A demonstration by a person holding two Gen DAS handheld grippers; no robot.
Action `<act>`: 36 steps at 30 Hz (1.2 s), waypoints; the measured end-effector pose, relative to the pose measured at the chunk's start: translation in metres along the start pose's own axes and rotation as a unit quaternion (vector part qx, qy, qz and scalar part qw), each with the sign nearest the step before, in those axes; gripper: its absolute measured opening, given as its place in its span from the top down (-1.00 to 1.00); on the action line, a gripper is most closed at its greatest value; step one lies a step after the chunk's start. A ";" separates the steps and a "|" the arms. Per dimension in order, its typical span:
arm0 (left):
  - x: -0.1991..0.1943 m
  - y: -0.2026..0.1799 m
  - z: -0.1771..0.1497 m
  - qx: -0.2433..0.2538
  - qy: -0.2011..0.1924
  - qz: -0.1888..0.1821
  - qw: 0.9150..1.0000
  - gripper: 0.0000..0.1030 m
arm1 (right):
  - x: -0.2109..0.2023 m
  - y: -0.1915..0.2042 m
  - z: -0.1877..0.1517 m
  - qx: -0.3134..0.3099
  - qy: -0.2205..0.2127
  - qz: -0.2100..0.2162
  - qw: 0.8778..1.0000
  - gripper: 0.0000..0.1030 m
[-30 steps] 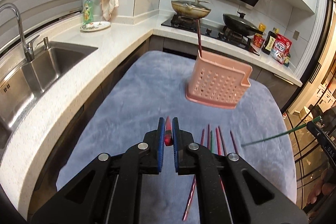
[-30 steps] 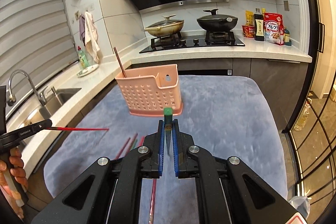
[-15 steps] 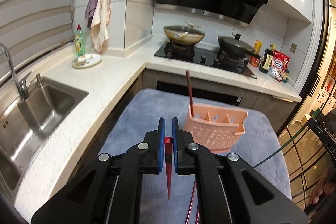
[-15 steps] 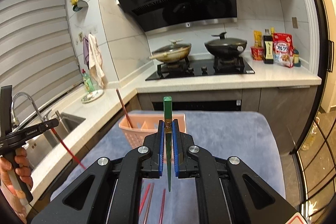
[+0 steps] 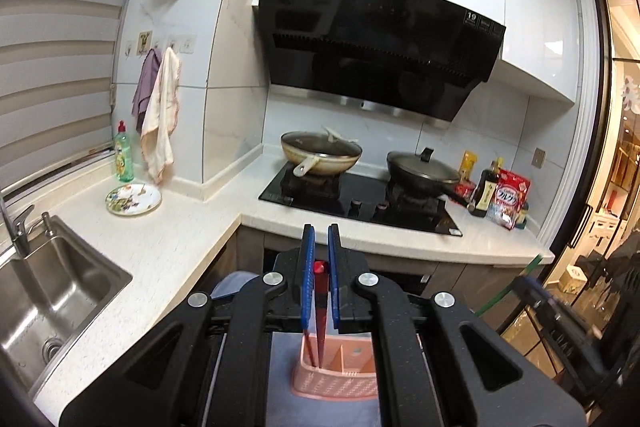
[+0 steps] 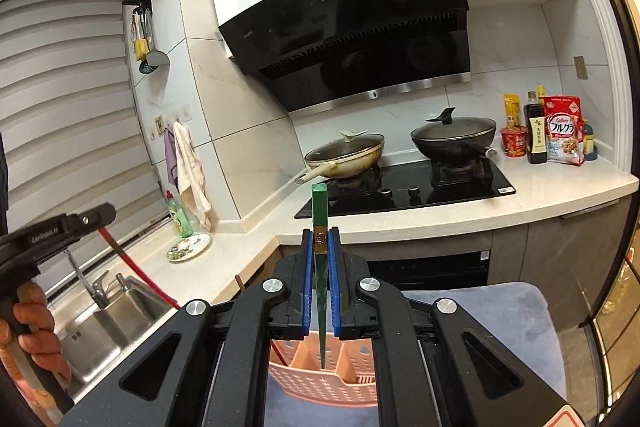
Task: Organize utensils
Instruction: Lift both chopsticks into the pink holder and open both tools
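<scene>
Left gripper [image 5: 321, 247]: black two-finger tool with blue pads, clenched on a red chopstick [image 5: 320, 307]; also seen from the right wrist view [image 6: 105, 215], at the left edge, in a person's hand [image 6: 28, 331].
Red chopstick: held near its blunt top end, which sits between the pads; the shaft hangs point-down, close to upright, with the tip over the left end compartment of the pink perforated plastic utensil basket [image 5: 344, 379].
Right gripper [image 6: 321, 247]: same make, closed tight on a green chopstick [image 6: 320, 267].
Green chopstick: gripped at its gold band; the square top stands clear above the pads, and the point hangs over a middle compartment of the basket. Cannot tell whether the tip has passed the rim.
Pink basket: stands on a grey-blue plush cloth [image 6: 500, 315] over the table; dividers split it into several upright slots. A dark reddish stick [image 6: 277, 349] already leans in its left end.
Counter: white speckled stone [image 5: 176, 239], running round a corner.
Sink: stainless steel [image 5: 48, 299], at the left, with a chrome tap.
Hob: black glass [image 6: 404, 191], with a cream lidded wok [image 6: 344, 155] and a black lidded wok [image 6: 454, 137] side by side.
Hood: slanted black range hood [image 5: 376, 47] above the hob.
Far right of counter: soy sauce bottle and cereal bag [image 6: 564, 131], just beside each other.
By the window: green dish-soap bottle [image 5: 123, 155] and a patterned plate [image 5: 133, 194].
</scene>
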State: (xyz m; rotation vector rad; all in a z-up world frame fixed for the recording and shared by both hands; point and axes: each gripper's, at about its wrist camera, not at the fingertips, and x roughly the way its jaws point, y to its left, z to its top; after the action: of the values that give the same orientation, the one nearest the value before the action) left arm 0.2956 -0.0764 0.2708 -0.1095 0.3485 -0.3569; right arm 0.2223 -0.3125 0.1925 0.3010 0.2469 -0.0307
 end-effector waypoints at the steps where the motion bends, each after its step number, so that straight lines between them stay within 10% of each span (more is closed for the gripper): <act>1: 0.006 -0.003 0.002 0.000 -0.003 0.000 1.000 0.88 | 0.007 0.001 0.000 0.001 0.002 0.000 1.000 0.87; 27: 0.095 0.003 -0.061 0.004 0.050 0.001 0.999 0.87 | 0.079 -0.025 -0.070 0.019 0.082 -0.018 0.996 0.83; 36: 0.077 0.017 -0.085 0.001 0.067 0.017 0.998 0.16 | 0.047 -0.027 -0.066 0.019 0.066 -0.023 0.997 0.59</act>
State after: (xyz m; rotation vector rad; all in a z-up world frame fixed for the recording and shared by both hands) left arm 0.3386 -0.0923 0.1648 -0.0785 0.4829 -0.3309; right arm 0.2500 -0.3187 0.1117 0.3351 0.3854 -0.0607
